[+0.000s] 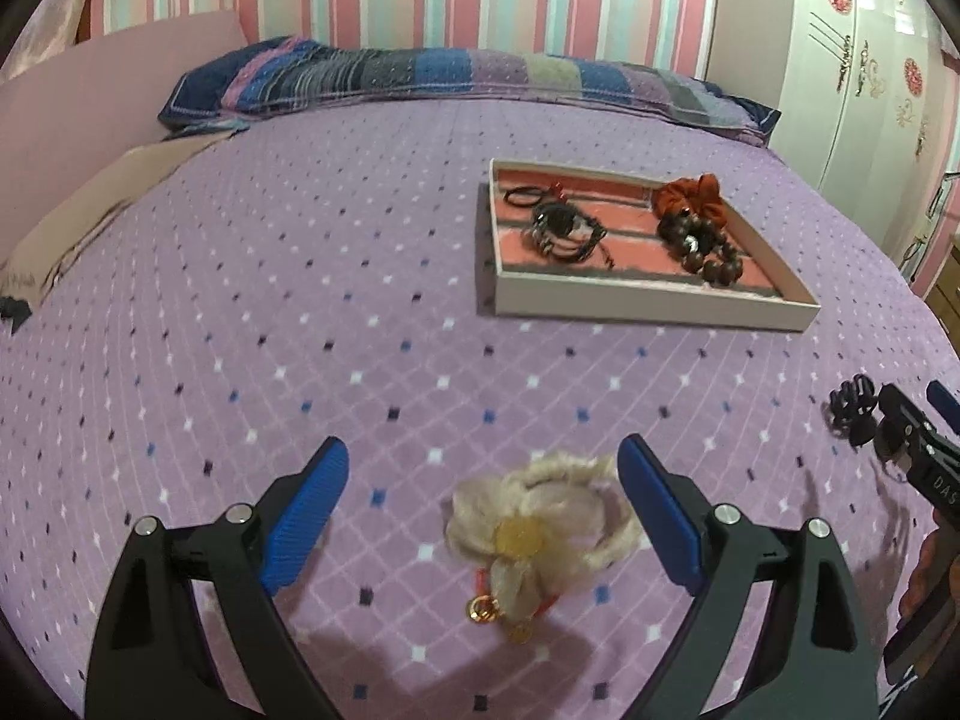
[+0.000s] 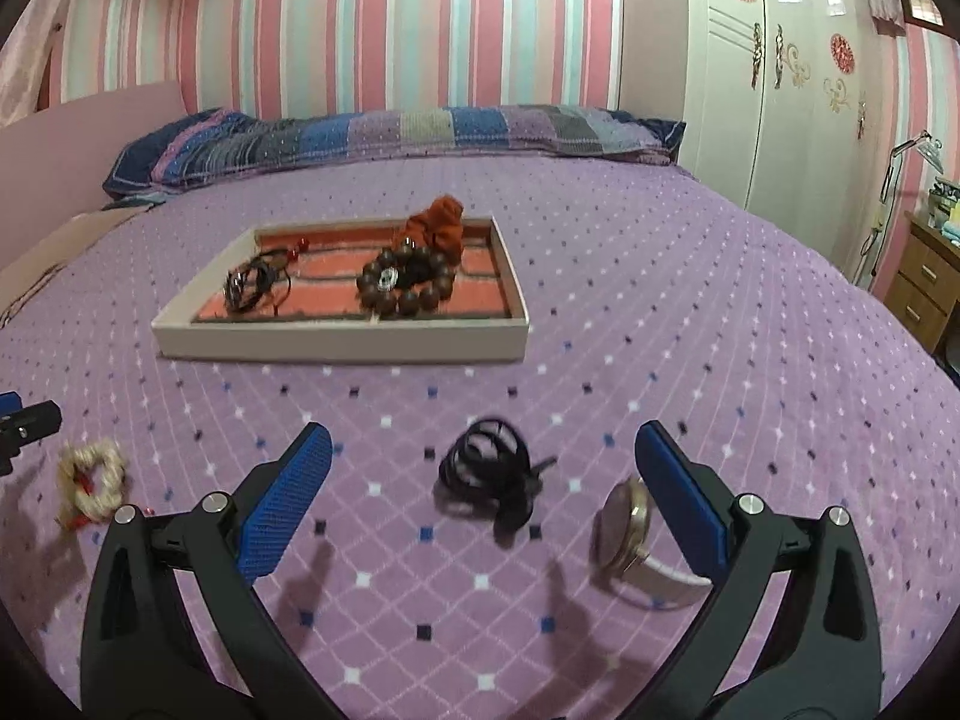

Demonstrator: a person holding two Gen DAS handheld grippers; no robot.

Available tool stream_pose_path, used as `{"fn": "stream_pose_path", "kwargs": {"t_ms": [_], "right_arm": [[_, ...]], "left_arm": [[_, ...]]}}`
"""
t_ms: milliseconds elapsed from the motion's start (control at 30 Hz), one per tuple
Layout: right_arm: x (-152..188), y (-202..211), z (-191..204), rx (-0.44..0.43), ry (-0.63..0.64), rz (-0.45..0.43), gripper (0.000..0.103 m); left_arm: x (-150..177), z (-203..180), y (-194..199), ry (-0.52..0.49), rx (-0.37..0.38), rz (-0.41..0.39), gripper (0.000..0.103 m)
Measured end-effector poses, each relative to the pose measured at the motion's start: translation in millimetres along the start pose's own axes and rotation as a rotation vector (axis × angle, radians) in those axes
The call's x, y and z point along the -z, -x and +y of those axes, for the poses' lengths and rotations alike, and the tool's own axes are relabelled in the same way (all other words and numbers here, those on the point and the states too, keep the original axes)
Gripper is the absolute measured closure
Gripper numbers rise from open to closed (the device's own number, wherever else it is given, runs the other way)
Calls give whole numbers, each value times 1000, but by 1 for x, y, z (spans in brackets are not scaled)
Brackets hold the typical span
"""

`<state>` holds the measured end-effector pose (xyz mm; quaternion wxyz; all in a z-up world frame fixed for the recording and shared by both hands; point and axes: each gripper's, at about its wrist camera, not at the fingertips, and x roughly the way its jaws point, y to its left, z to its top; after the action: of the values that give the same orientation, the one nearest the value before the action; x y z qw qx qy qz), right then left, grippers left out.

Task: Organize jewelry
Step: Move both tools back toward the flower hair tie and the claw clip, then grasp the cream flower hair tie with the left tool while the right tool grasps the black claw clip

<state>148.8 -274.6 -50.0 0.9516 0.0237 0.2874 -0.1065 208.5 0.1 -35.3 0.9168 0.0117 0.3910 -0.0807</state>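
two grippers hang spread wide above the purple bedspread point(image 1: 300, 300), gripping nothing. only "das" reads in pale letters on the right gripper's body at the left view's edge. left gripper point(image 1: 483, 468) has a cream braided hair tie point(image 1: 540, 528) lying between its blue pads point(image 1: 312, 510). right gripper point(image 2: 483, 462) frames a black hair tie point(image 2: 489, 474), with a wristwatch point(image 2: 630, 528) just beside its right pad. farther up the bed sits the tray point(image 2: 336, 342), holding a wooden bead bracelet point(image 2: 408, 285) and an orange scrunchie point(image 2: 441, 225).

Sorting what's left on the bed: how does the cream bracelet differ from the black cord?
The cream bracelet is pale, thick and fuzzy, with a yellow disc; the black cord is dark, thin and coiled in loops. The bracelet lies between the left gripper's open fingers, the cord between the right gripper's. Both lie on the bedspread, outside the tray.
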Motion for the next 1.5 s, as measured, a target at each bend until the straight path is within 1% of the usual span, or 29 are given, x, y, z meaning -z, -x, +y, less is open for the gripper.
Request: {"fn": "stream_pose_path", "kwargs": {"t_ms": [267, 433, 600, 667, 800, 833, 900, 933, 1033, 1100, 1167, 1267, 1367, 1433, 1500], "right_arm": [[11, -9, 7, 5, 17, 10, 4], [15, -14, 11, 14, 30, 13, 5], [16, -20, 9, 14, 14, 23, 5], [15, -23, 7, 8, 3, 35, 5], [15, -29, 2, -3, -17, 57, 8], [15, -31, 2, -5, -22, 64, 9], [13, -34, 1, -5, -27, 71, 15], [11, -37, 0, -2, -31, 74, 16], [8, -43, -1, 1, -38, 88, 21], [8, -48, -2, 2, -42, 105, 28], [8, -53, -3, 7, -49, 122, 31], [8, -54, -4, 13, -51, 120, 37], [8, -55, -6, 28, -53, 118, 46], [9, -55, -6, 34, -51, 119, 46], [9, -56, -4, 43, -41, 120, 46]], "left_arm": [[14, 7, -12, 0, -6, 6, 14], [23, 2, -17, -26, -17, 0, 14], [27, -2, -21, -36, -18, -3, 14], [29, -2, -22, -36, -12, 2, 15], [34, 0, -23, -20, 18, 8, 15], [36, 1, -24, -17, 30, 13, 17], [37, 1, -27, -15, 48, 30, 28], [37, 2, -29, -14, 59, 39, 30], [36, 0, -30, -21, 67, 36, 33], [36, -1, -30, -25, 75, 35, 37], [36, -1, -31, -26, 80, 35, 41], [36, -2, -32, -24, 89, 35, 45], [36, -2, -32, -17, 106, 32, 51], [36, -2, -32, -21, 109, 31, 55], [36, -3, -31, -23, 115, 32, 62]]}}
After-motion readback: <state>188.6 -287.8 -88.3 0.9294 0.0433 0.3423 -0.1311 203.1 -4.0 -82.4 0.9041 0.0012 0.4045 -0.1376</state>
